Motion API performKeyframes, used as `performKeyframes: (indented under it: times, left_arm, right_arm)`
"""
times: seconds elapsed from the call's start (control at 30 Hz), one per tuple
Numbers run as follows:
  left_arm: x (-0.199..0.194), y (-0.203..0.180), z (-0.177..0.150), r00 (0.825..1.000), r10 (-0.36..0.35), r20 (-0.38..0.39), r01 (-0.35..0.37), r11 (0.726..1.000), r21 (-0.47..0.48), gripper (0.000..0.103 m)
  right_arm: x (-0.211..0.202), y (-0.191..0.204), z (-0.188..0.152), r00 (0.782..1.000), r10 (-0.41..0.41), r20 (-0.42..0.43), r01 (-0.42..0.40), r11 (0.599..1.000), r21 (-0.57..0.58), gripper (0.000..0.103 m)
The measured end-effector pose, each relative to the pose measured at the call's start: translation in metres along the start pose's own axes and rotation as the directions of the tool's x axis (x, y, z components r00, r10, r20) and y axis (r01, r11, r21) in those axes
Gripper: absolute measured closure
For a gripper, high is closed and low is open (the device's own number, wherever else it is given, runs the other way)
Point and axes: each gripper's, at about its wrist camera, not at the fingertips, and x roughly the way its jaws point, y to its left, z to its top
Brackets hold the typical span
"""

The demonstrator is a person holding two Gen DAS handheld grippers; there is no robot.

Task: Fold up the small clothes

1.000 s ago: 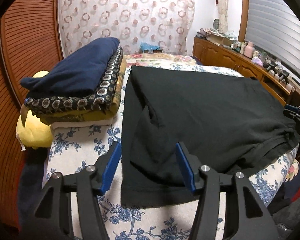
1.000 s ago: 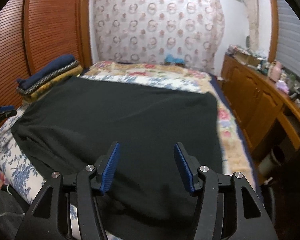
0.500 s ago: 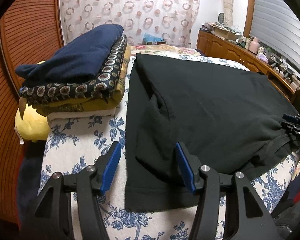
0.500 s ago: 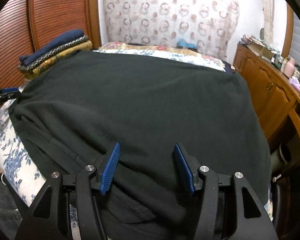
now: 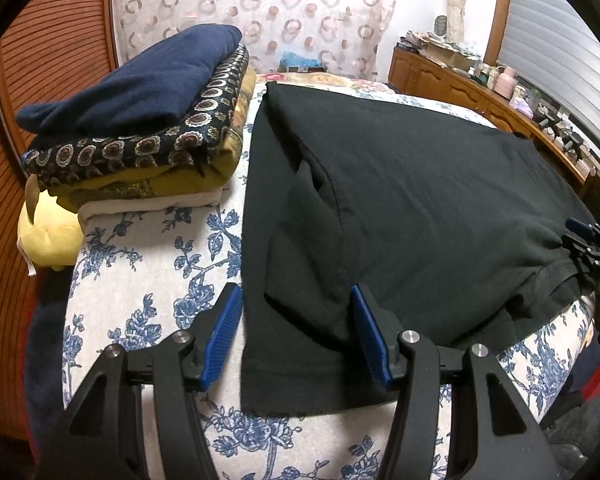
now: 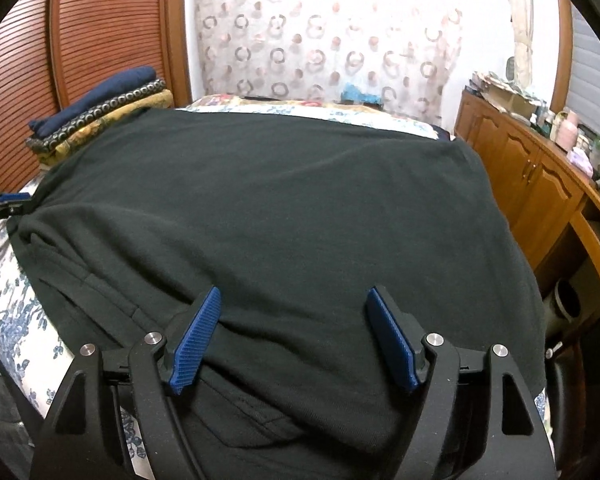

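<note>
- A bed with a white cover printed in blue flowers (image 5: pixel 148 264) is the work surface; the print shows bare at the near left in the left wrist view
- A black garment (image 5: pixel 400 200) lies spread over most of the bed, its near hem hanging toward the near edge, with a sleeve folded in on its left side
- The left gripper (image 5: pixel 296 332) has its blue pads apart, just above the garment's near left edge; the left pad sits over the cover, the right pad over black cloth
- The right gripper (image 6: pixel 294 336) also stands with its pads wide apart, low over the garment's near edge; whether they touch the cloth I cannot tell
- A stack of folded clothes (image 5: pixel 140 120) sits at the far left of the bed, navy on top, a patterned piece and mustard cloth below
- A yellow cushion (image 5: pixel 48 236) rests just near of the stack, at the bed's left edge
- A slatted wooden door (image 6: pixel 108 32) lines the left wall
- A curtain with ring print (image 6: pixel 332 32) hangs at the far wall
- A wooden cabinet (image 6: pixel 532 176) with cluttered top runs along the right
</note>
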Motion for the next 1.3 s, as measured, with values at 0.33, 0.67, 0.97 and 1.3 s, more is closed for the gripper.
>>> performKeyframes:
  times: [0.33,0.67,0.97,1.3]
  left_arm:
    - [0.002,0.002,0.008,1.0,-0.017,-0.013,0.017,1.0,-0.015,0.048]
    - [0.004,0.0,0.006,0.999,0.037,-0.019,-0.036,0.999,0.027,0.048]
    - [0.002,-0.01,0.008,0.999,-0.052,0.0,0.052,0.997,0.064,0.095]
    - [-0.047,-0.044,0.034,0.975,-0.121,0.185,0.098,0.987,0.128,0.096]
  right_arm:
    - [0.001,0.004,0.0,1.0,-0.003,0.004,0.003,1.0,-0.002,0.026]
    - [0.001,0.003,0.0,1.0,-0.002,0.004,0.002,1.0,-0.002,0.026]
    - [0.001,0.003,-0.001,1.0,-0.001,0.004,0.001,1.0,-0.003,0.025]
    - [0.001,0.003,-0.001,1.0,0.0,0.004,0.0,1.0,-0.002,0.025]
